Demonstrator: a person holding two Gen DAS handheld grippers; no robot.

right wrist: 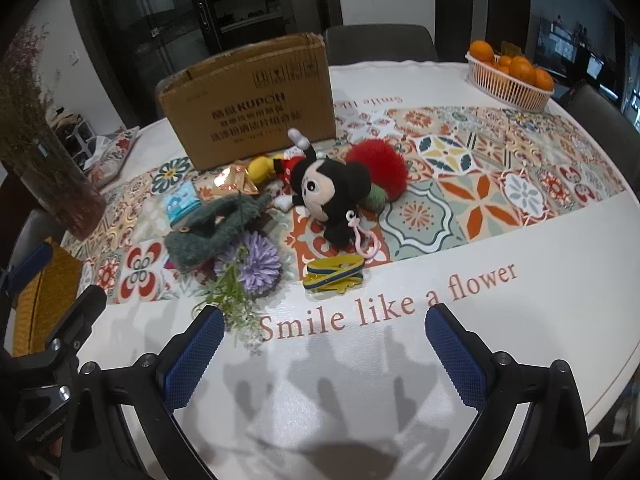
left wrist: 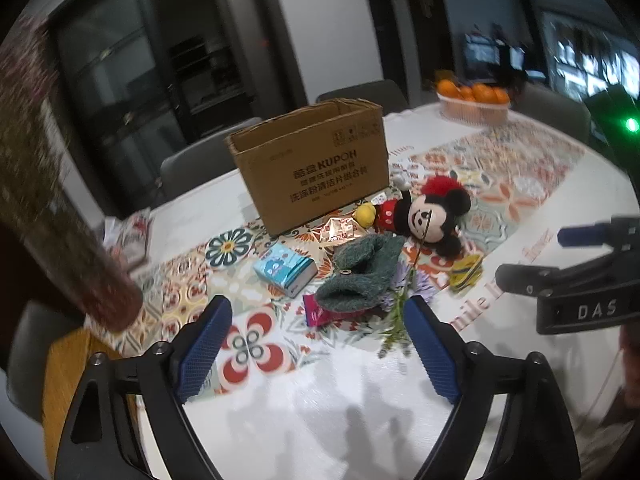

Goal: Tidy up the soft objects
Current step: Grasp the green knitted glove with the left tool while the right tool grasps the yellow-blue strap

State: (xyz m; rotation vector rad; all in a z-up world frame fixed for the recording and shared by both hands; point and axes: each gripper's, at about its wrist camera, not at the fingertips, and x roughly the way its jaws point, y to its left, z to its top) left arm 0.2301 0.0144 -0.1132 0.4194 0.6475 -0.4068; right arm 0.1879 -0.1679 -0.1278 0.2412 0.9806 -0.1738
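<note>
Between my left gripper's (left wrist: 318,344) pads I see only tablecloth; its jaws stand apart with nothing in them, and the right gripper (right wrist: 324,348) is the same, wide open over the printed lettering. Taking the box (right wrist: 248,96) as my landmark, the soft things lie in a heap in front of it: the mouse plush (right wrist: 320,188) nearest its front face, the red pompom (right wrist: 378,168) to the plush's right, the green knit pouch (left wrist: 360,276) further forward and to the left. The tissue pack (left wrist: 285,272) lies left of the pouch, a foil wrapper (left wrist: 340,230) just before the box, and the purple flower (right wrist: 260,262) overlaps the pouch's near edge. My worry is that overlap: closing on the pouch from here could catch the flower's stem and drag it along, or sweep the yellow band (right wrist: 334,274) off. The plush's pink clip (right wrist: 362,240) could also snag a finger.
</note>
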